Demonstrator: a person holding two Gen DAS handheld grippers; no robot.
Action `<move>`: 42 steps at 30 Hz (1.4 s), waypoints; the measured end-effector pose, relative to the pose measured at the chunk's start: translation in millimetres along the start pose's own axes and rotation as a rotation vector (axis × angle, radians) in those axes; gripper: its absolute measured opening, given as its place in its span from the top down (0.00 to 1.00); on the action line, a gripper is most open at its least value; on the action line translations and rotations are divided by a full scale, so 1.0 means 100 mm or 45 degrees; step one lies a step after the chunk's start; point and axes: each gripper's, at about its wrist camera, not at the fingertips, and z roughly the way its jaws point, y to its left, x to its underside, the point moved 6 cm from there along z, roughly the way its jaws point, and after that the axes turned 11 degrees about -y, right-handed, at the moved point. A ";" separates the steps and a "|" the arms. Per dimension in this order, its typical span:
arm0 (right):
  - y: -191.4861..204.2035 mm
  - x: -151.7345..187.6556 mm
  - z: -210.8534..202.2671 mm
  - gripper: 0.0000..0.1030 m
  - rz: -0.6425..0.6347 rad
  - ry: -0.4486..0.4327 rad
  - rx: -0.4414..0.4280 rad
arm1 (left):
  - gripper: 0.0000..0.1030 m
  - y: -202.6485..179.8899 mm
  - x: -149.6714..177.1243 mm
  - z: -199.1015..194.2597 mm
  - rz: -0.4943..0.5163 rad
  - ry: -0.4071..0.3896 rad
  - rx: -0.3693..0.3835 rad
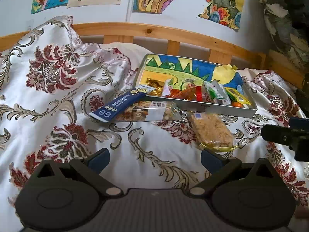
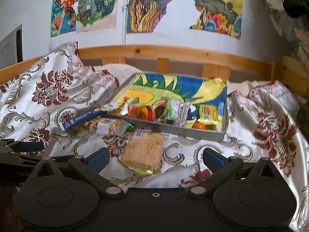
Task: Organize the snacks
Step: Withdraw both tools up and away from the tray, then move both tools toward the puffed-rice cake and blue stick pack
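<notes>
A shallow grey tray (image 1: 227, 110) (image 2: 193, 132) lined with a colourful drawing lies on the bed, several small snack packets heaped along its near side. Outside it lie a blue bar packet (image 1: 119, 103) (image 2: 85, 118) leaning on the tray's left corner, a clear nut-mix pack (image 1: 148, 113) (image 2: 110, 125) under it, and a clear-wrapped rice crisp cake (image 1: 211, 130) (image 2: 143, 151) in front. My left gripper (image 1: 154, 159) hovers open over bare bedspread, the cake just ahead of its right finger. My right gripper (image 2: 155, 159) is open, with the cake's near end between its fingers.
A white bedspread (image 1: 58, 96) with red flowers covers the bed in soft folds. A wooden headboard rail (image 1: 154, 31) runs behind the tray, under a wall of drawings. The other gripper shows at the right edge of the left view and the left edge of the right view.
</notes>
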 end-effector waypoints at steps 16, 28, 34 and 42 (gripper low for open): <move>-0.04 0.10 0.09 0.01 0.042 0.072 -0.001 | 0.01 0.04 -0.01 0.01 0.015 0.020 -0.064; 0.00 0.12 0.14 0.01 0.066 0.100 -0.040 | 0.01 0.09 -0.04 0.03 0.031 0.027 -0.105; 0.00 0.12 0.20 0.01 0.087 0.105 -0.048 | 0.01 0.13 -0.07 0.06 0.045 0.032 -0.130; 0.02 0.10 0.24 0.01 0.097 0.093 -0.058 | 0.01 0.15 -0.19 0.12 0.072 0.018 -0.144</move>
